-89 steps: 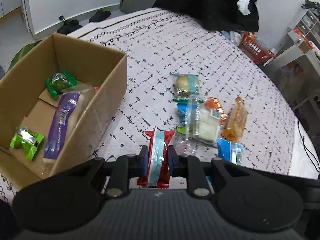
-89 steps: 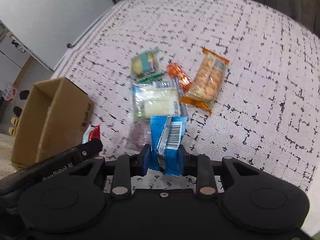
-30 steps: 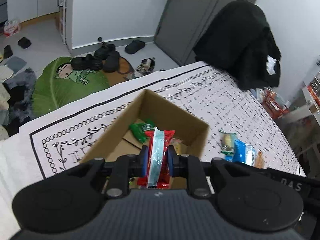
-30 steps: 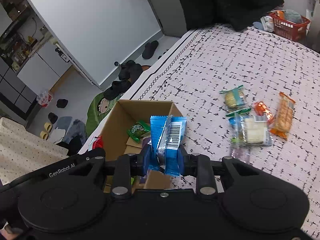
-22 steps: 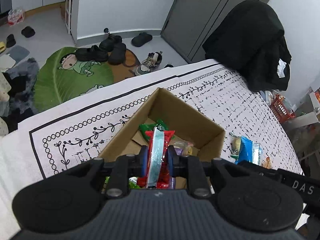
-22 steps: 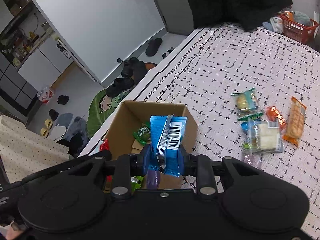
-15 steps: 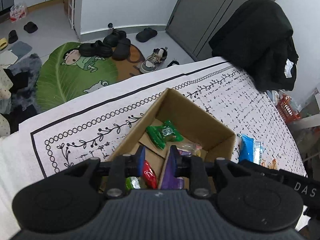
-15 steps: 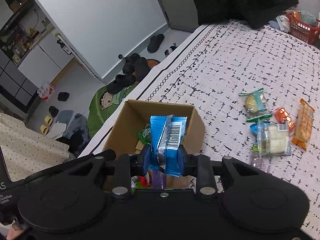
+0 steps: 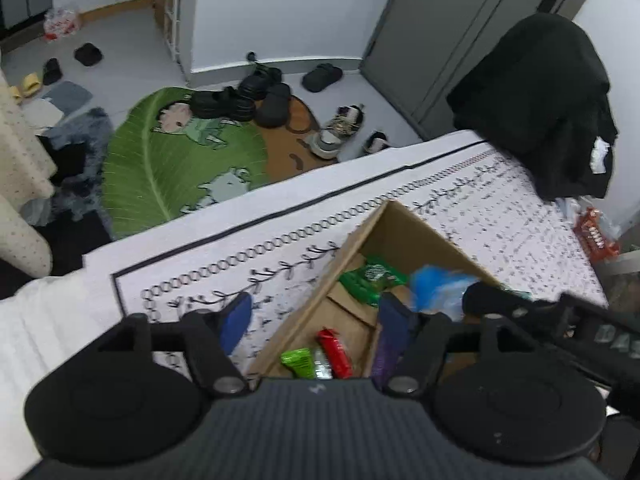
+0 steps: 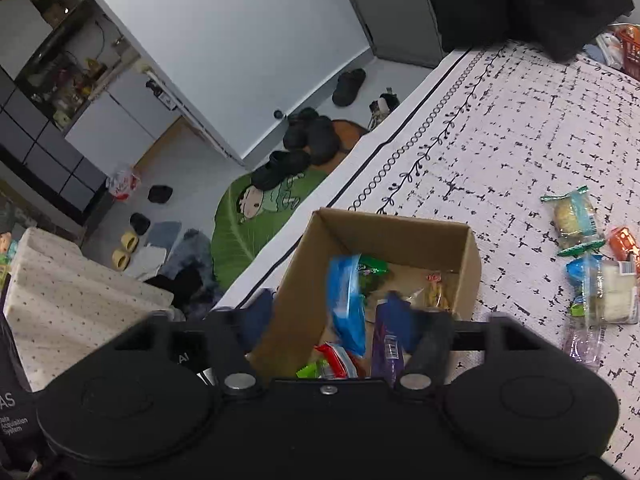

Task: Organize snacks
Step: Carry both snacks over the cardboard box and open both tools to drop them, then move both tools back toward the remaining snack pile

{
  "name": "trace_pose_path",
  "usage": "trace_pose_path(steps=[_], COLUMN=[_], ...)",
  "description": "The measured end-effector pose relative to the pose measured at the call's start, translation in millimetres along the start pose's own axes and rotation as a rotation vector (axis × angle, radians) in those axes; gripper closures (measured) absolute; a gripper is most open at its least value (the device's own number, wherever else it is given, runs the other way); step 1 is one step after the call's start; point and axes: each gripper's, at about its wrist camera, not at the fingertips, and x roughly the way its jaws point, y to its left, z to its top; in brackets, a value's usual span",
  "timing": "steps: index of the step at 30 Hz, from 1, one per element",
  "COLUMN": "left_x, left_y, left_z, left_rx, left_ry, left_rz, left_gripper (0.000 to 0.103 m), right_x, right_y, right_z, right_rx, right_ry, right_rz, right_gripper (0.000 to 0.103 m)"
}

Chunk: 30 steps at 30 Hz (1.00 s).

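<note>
An open cardboard box (image 9: 404, 216) (image 10: 474, 256) sits on the patterned white bedspread (image 10: 520, 128). My left gripper (image 9: 312, 322) is open above the box; the red packet (image 9: 335, 352) lies inside beside a green packet (image 9: 300, 362) and a purple one (image 9: 386, 354). My right gripper (image 10: 330, 320) is open over the box. The blue packet (image 10: 347, 300) is blurred, free between the fingers, dropping into the box; it also shows blurred in the left wrist view (image 9: 438, 290). Another green packet (image 9: 370, 278) lies at the box's far end.
Several loose snacks lie on the bedspread right of the box: a round cake packet (image 10: 572, 214), an orange packet (image 10: 622, 242), a clear sandwich pack (image 10: 612, 292). A green leaf rug (image 9: 168, 168) and shoes (image 9: 244, 98) are on the floor beyond the bed edge. A black coat (image 9: 540, 108) hangs at right.
Both grippers moved from the snack pile to above the box. The left opened and dropped the red packet in. The right has just opened, and the blue packet is falling.
</note>
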Motion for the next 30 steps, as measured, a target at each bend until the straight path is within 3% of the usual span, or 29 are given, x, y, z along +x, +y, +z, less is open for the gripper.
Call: trace_pose_path(steps=[4, 8, 18, 30], left_x=[-7, -13, -27, -41], left_y=[0, -6, -32, -73], left_z=[-2, -6, -24, -53], left_rx=[-0.004, 0.012, 0.055, 0.139], left_ry=[-0.016, -0.029, -0.048, -0.062], left_rz=[-0.003, -0.004, -0.025, -0.039], left_gripper=[0.017, 0.000, 0.000, 0.000], right_x=[-7, -21, -55, -87], right_y=[-12, -25, -56, -90], right_z=[-3, -12, -32, -48], right_rx=[0.032, 0.046, 0.017, 0.024], right_ry=[0.003, -0.027, -0.086, -0.086], right_rz=[-0.032, -0.089, -0.188, -0.178], right_gripper=[0.029, 0.018, 0.006, 0.006])
